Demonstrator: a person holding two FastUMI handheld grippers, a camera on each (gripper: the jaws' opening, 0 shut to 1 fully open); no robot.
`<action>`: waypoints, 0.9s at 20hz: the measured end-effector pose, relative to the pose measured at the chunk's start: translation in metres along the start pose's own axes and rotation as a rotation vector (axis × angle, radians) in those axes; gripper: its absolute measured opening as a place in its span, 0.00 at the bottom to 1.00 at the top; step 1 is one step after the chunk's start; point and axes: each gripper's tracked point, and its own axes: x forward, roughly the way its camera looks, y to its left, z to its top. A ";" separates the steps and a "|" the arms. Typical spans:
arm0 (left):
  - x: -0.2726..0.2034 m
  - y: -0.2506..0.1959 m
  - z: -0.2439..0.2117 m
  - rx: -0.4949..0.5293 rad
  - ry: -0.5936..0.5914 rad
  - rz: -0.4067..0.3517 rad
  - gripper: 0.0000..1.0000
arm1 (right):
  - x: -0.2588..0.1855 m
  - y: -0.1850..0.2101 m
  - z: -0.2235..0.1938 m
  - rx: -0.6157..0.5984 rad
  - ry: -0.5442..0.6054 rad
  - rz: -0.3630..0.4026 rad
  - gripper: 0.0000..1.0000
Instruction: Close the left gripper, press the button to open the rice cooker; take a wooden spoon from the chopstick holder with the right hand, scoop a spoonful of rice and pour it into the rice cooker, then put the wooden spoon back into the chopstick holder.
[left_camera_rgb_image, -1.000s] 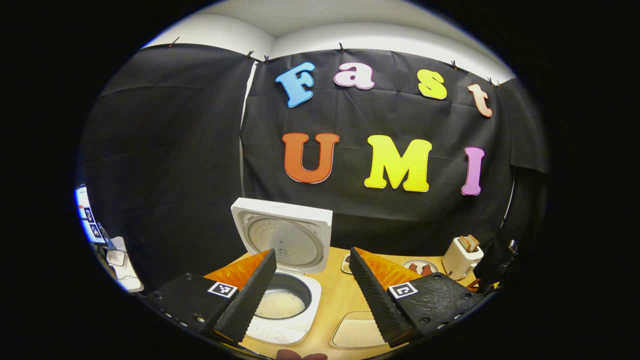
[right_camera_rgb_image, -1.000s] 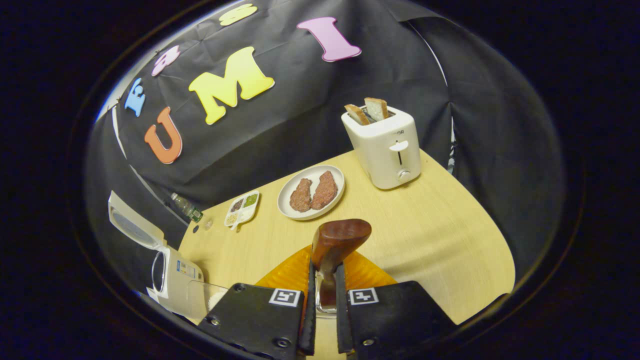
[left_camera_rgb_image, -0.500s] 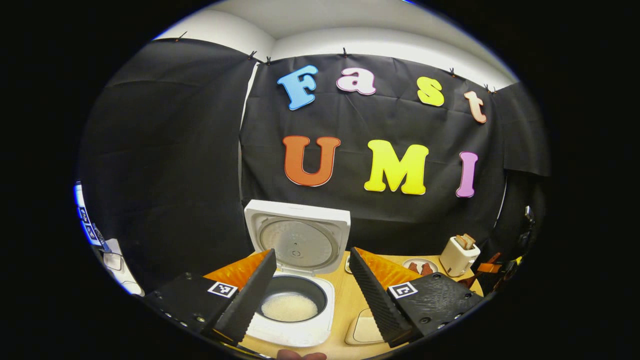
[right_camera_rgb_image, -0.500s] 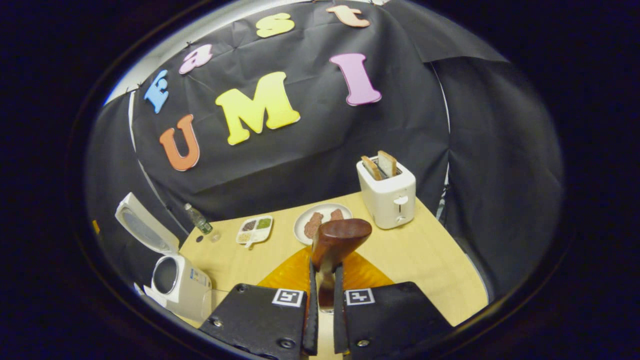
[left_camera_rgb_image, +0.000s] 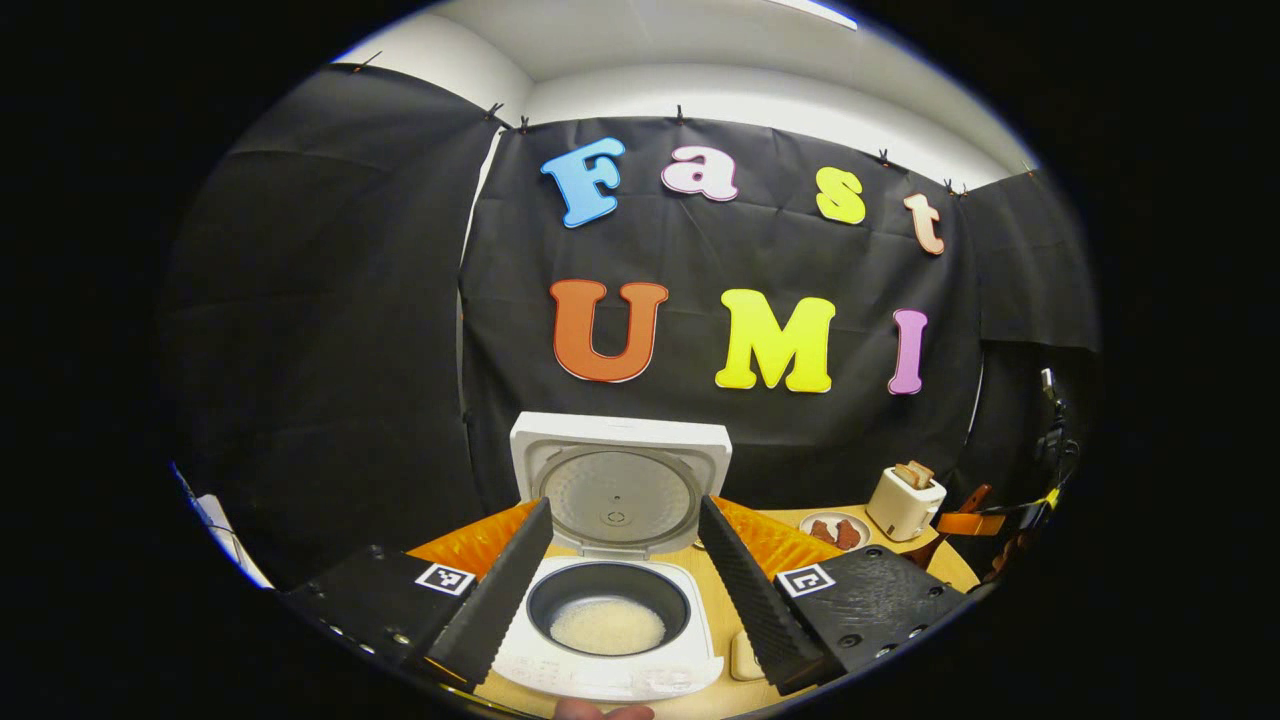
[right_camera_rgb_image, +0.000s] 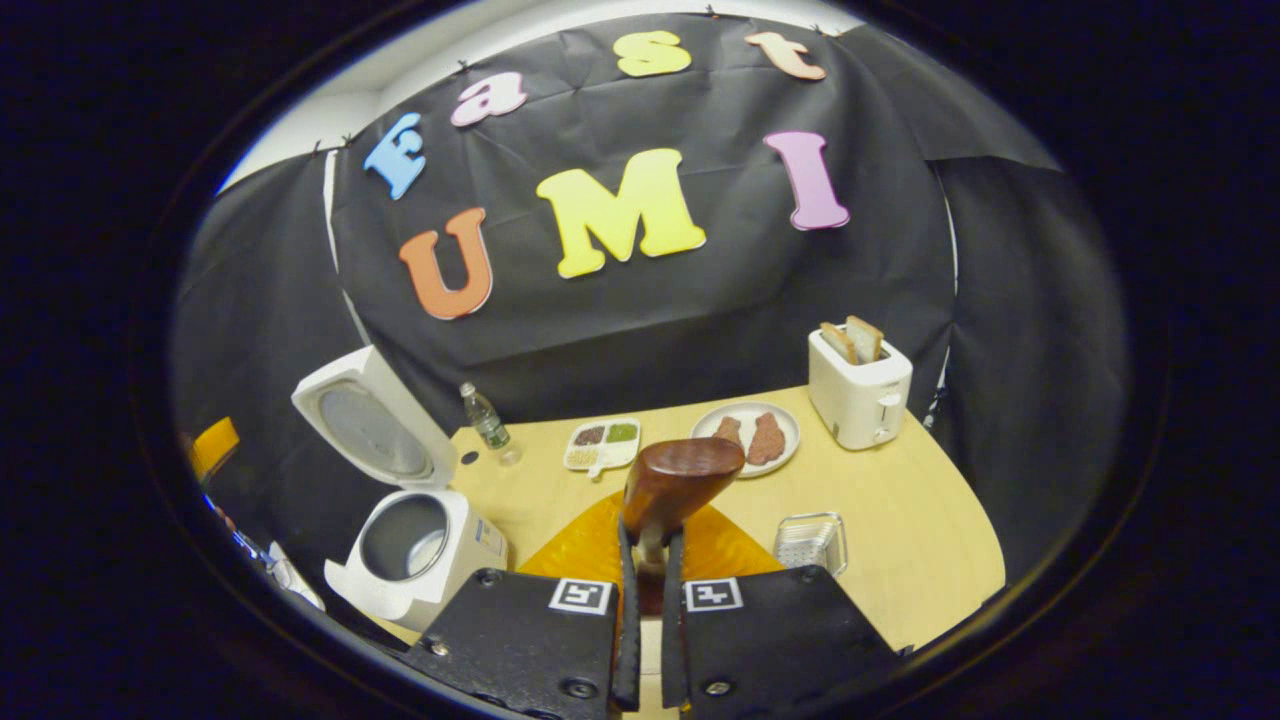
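Observation:
The white rice cooker (left_camera_rgb_image: 610, 660) stands on the wooden table with its lid (left_camera_rgb_image: 617, 487) raised. Its dark pot holds white rice (left_camera_rgb_image: 608, 626). My left gripper (left_camera_rgb_image: 622, 590) hovers in front of the cooker, open, its fingers framing the pot without touching it. In the right gripper view the cooker (right_camera_rgb_image: 415, 548) sits at the lower left. My right gripper (right_camera_rgb_image: 650, 548) is shut on the wooden spoon (right_camera_rgb_image: 682, 478), whose dark brown bowl sticks up above the fingertips. A small perforated metal holder (right_camera_rgb_image: 810, 541) stands on the table just right of the fingers.
At the back of the table are a plate of meat (right_camera_rgb_image: 752, 437), a white toaster (right_camera_rgb_image: 860, 387) holding toast, a divided seasoning tray (right_camera_rgb_image: 602, 445) and a small bottle (right_camera_rgb_image: 486, 416). A corner of a clear container (left_camera_rgb_image: 742, 657) lies right of the cooker. Black cloth walls enclose the table.
Both grippers have drawn back and up from the table. The left now faces the open cooker squarely. The right has swung left, bringing the cooker and metal holder into sight, still gripping the spoon.

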 end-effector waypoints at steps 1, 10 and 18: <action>-0.003 0.004 -0.001 0.005 0.001 0.000 0.94 | 0.004 0.006 -0.013 -0.005 0.018 0.002 0.13; -0.032 0.047 -0.020 -0.030 0.068 0.067 0.94 | 0.065 0.024 -0.104 -0.283 0.024 -0.134 0.13; -0.042 0.061 -0.033 0.017 0.113 0.071 0.94 | 0.092 0.068 -0.127 -0.312 0.004 -0.058 0.13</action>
